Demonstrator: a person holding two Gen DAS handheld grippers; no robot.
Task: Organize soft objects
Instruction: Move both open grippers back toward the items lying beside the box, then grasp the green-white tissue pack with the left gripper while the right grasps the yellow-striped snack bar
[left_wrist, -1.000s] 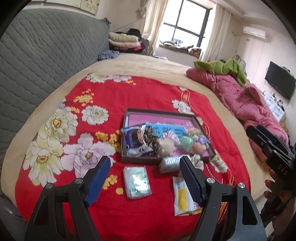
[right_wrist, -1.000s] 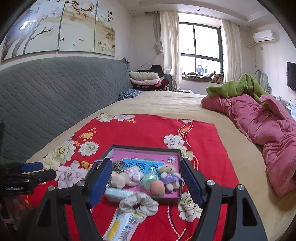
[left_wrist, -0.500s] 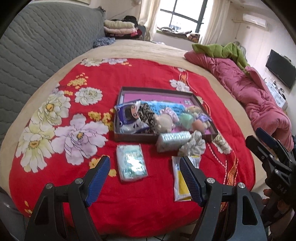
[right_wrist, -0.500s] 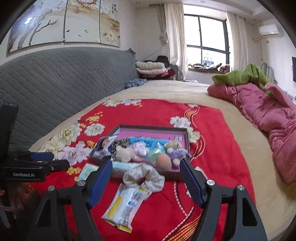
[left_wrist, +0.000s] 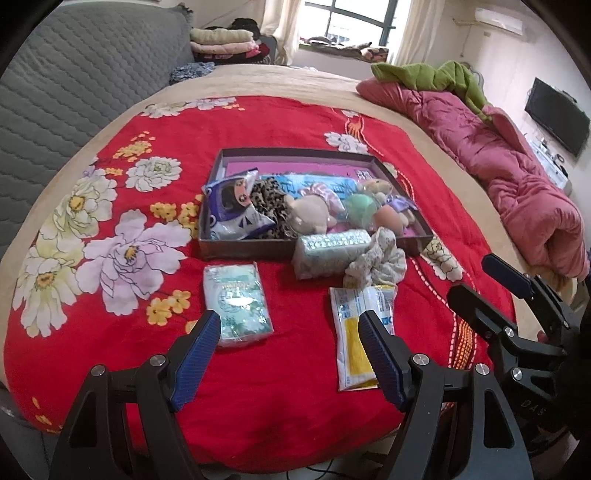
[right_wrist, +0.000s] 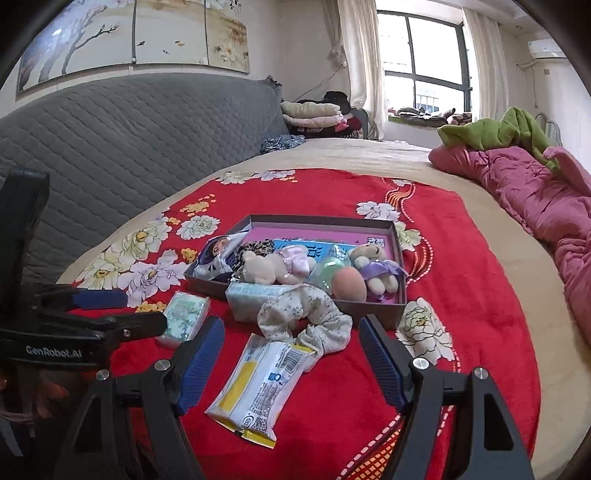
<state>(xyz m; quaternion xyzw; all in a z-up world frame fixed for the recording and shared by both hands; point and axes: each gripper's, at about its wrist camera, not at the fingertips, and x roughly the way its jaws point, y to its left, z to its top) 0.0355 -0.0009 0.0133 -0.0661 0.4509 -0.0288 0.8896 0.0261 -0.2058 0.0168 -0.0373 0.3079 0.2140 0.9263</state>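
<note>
— On the bed, what is laid out?

— A red floral blanket (left_wrist: 110, 240) covers it, and a shallow dark box (left_wrist: 243, 249) sits on that, holding a printed pouch (left_wrist: 236, 206), a leopard-print scrunchie (left_wrist: 267, 201), a beige plush (left_wrist: 310, 218), a green sponge (left_wrist: 360, 208), a peach sponge (right_wrist: 349, 284) and a small bear in purple (right_wrist: 375, 267).

— And outside the box?

— A silvery tissue pack (left_wrist: 328, 251) leans against its near wall, with a floral scrunchie (right_wrist: 306, 317) touching it. Just nearer lies a white and yellow wipes packet (right_wrist: 258, 384); a green tissue pack (left_wrist: 238, 304) lies apart to its left.

— How are the tools?

— Left hand-held gripper (left_wrist: 290, 358): released, jaws wide, holding nothing, above the blanket's near edge between the green pack and the wipes packet. Right hand-held gripper (right_wrist: 291, 360): also spread and unloaded, the wipes packet lying between its fingers in view.
</note>
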